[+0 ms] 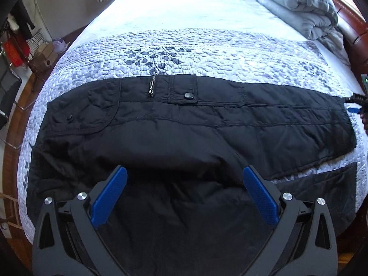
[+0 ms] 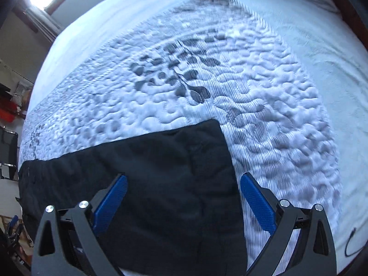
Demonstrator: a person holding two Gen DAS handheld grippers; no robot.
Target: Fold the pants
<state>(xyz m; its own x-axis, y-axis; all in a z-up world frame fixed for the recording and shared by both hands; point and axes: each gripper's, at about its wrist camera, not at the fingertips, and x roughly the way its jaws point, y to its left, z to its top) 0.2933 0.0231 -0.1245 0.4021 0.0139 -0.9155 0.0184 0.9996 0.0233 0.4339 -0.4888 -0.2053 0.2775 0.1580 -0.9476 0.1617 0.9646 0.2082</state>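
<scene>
Black pants (image 1: 184, 124) lie flat across the quilted bed, waist at the left, legs stretching right, with a zipper (image 1: 151, 87) and snap buttons facing up. My left gripper (image 1: 185, 177) is open, empty, over the crotch and seat area near the front edge. In the right wrist view the leg end of the pants (image 2: 174, 172) lies under my right gripper (image 2: 184, 184), which is open and empty, with the hem edge between its fingers. The right gripper also shows at the far right of the left wrist view (image 1: 356, 103).
The bed has a white quilt with a grey leaf pattern (image 1: 158, 57). A folded grey duvet (image 1: 296, 4) lies at the back right by a brown headboard. Clutter and boxes (image 1: 41, 55) stand on the floor at the left. A black cable (image 2: 352, 243) lies at the right.
</scene>
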